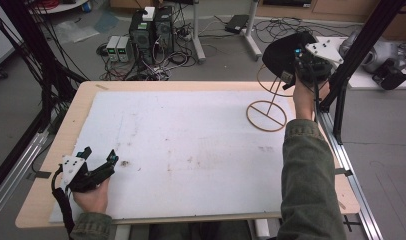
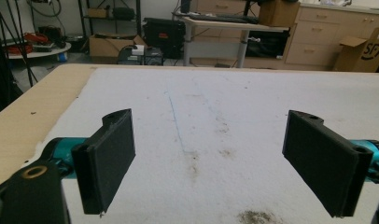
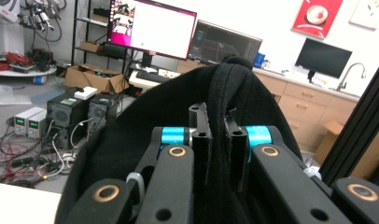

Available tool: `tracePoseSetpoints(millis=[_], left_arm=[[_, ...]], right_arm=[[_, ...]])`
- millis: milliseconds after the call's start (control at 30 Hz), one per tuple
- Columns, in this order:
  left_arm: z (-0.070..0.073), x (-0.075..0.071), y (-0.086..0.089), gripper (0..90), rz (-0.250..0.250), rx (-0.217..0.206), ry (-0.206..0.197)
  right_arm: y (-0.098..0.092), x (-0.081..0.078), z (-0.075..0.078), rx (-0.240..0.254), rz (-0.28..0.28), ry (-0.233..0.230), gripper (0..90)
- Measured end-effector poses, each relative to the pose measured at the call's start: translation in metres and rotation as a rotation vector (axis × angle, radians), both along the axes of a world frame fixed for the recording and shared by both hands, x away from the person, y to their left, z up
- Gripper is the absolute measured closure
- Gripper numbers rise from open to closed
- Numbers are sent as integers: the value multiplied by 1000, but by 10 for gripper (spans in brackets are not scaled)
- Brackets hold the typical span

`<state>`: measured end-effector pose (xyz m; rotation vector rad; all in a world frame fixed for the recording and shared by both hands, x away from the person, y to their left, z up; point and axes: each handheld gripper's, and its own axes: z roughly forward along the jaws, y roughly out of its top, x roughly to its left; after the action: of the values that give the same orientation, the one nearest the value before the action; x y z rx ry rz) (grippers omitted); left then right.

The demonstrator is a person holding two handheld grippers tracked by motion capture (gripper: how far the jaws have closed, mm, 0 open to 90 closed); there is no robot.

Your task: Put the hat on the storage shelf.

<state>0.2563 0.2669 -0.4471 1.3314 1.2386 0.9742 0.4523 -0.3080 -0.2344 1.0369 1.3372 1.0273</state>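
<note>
A black fabric hat (image 1: 281, 52) sits on top of a thin wooden ring stand (image 1: 266, 116) at the table's far right corner. My right gripper (image 1: 296, 65) is raised beside it and shut on a fold of the hat (image 3: 131, 140). In the right gripper view the jaws (image 3: 217, 116) pinch the black cloth between them. My left gripper (image 1: 99, 153) rests low over the white sheet near the front left corner. Its jaws are open, with nothing between them (image 2: 211, 154).
A white sheet (image 1: 191, 150) covers most of the wooden table (image 1: 46, 170). A black frame post (image 1: 361, 45) slants up just right of the hat. Computers and tangled cables (image 1: 151, 30) lie on the floor beyond the far edge.
</note>
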Motion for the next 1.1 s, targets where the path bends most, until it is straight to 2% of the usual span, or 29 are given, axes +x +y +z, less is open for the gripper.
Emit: tracePoseSetpoints(millis=[33,100,133,233,333,500,867,1100], left_arm=[[0,0,0,172,0,-1,0],[0,0,0,172,0,-1,-1],[0,1,0,172,1,0,0],[0,1,-1,172,-1,-2,0],[0,2,-2,172,-1,-3,-2],[0,2,-2,172,-3,-1,-2],[0,2,-2,172,-4,-5,-1],[0,2,-2,172,-6,-2,-1]], right_arm=[[-2,1,-4,22,-1,18,852],[-3,2,-6,35,0,24,851],[-5,2,-9,57,17,12,850],[-6,2,-11,82,32,13,845],[-6,2,-16,92,44,17,833],[-6,2,-18,99,60,24,820],[1,2,-23,101,90,76,767],[-2,-2,-29,109,86,71,759]])
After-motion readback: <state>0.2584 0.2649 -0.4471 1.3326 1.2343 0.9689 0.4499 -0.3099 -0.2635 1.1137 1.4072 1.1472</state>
